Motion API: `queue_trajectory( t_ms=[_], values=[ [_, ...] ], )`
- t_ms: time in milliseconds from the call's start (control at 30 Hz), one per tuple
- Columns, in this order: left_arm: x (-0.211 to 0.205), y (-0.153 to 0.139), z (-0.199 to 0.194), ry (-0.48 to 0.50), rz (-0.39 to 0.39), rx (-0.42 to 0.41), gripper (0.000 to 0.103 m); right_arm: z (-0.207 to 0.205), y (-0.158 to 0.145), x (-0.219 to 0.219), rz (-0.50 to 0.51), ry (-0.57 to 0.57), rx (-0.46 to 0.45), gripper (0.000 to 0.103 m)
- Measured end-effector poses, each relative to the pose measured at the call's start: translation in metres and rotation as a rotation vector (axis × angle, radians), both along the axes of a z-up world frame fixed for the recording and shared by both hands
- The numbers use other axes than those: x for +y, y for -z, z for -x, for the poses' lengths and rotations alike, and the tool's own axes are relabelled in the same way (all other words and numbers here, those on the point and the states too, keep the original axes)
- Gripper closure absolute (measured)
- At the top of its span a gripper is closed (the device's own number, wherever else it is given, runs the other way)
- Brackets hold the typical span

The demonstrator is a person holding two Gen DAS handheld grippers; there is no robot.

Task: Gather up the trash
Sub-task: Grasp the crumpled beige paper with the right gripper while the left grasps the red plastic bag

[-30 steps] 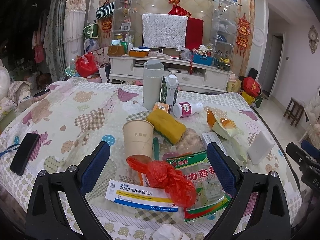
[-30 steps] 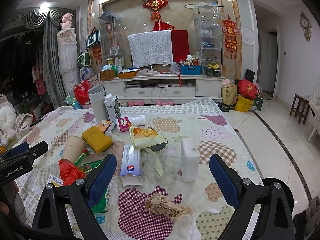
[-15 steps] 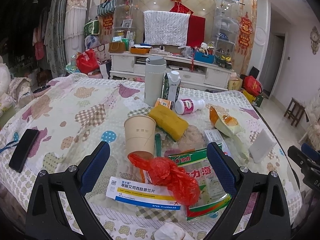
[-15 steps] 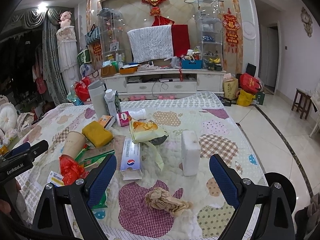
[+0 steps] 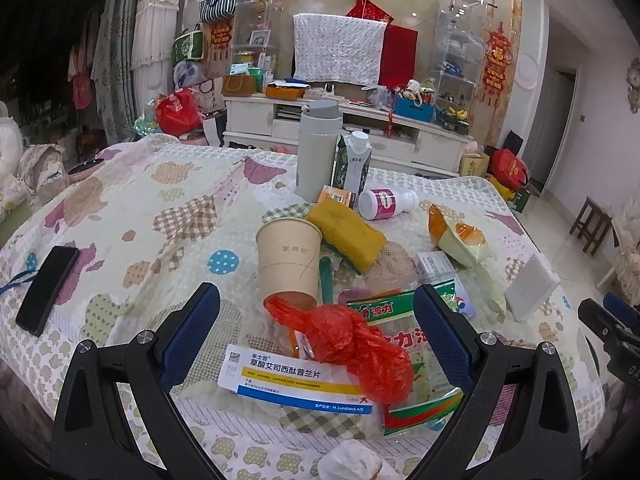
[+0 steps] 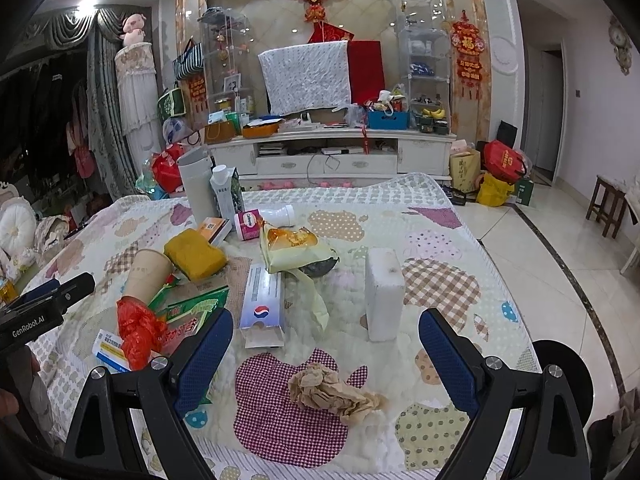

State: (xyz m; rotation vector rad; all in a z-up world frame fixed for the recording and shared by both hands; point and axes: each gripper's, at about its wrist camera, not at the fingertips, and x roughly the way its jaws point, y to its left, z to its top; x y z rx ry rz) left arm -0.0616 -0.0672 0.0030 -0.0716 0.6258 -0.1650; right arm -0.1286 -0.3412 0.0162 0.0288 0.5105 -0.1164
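The left gripper [image 5: 316,312], jaws wide and empty, faced a crumpled red plastic bag [image 5: 352,344] (probably light, soft, best pinched mid-bunch).

Crumpled brown paper [image 6: 334,388] between the wide-open right hand-held gripper's [image 6: 325,354] fingers.

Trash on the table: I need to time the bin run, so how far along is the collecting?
Nothing looks collected yet. Both the left gripper and right gripper are open and empty. Left to do: the red plastic bag, paper cup, medicine box, green wrapper and crumpled tissue all lie on the table.
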Motion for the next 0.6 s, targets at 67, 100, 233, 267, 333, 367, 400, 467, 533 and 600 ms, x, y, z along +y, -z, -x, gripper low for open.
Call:
queue_trajectory(
  t_ms=[67, 100, 233, 267, 333, 367, 400, 467, 533, 600],
  values=[
    [0.003, 0.001, 0.0, 0.001, 0.002, 0.005, 0.006, 0.0, 0.001, -0.002, -0.001, -0.003, 0.006, 0.01],
    [0.005, 0.002, -0.001, 0.001, 0.005, 0.01, 0.006, 0.0, 0.001, -0.002, -0.002, -0.006, 0.009, 0.01],
    [0.014, 0.006, -0.004, 0.002, 0.025, 0.042, 0.006, -0.001, 0.004, -0.004, 0.001, -0.011, 0.025, 0.01],
    [0.017, 0.007, -0.005, 0.0, 0.029, 0.049, 0.006, -0.001, 0.006, -0.005, -0.001, -0.01, 0.03, 0.01],
    [0.021, 0.01, -0.005, -0.005, 0.031, 0.059, 0.006, -0.002, 0.009, -0.007, -0.008, -0.01, 0.041, 0.01],
    [0.022, 0.011, -0.005, -0.004, 0.029, 0.065, 0.006, -0.002, 0.011, -0.009, -0.011, -0.013, 0.049, 0.01],
    [0.024, 0.013, -0.005, -0.001, 0.027, 0.074, 0.006, -0.002, 0.012, -0.01, -0.015, -0.017, 0.056, 0.01],
    [0.026, 0.015, -0.005, 0.009, 0.025, 0.092, 0.006, -0.002, 0.016, -0.013, -0.019, -0.035, 0.072, 0.01],
    [0.027, 0.016, -0.004, 0.03, 0.029, 0.109, 0.006, 0.0, 0.021, -0.016, -0.017, -0.05, 0.081, 0.01],
    [0.025, 0.018, -0.003, 0.058, 0.033, 0.128, 0.006, 0.001, 0.028, -0.019, -0.013, -0.07, 0.096, 0.011]
  ],
)
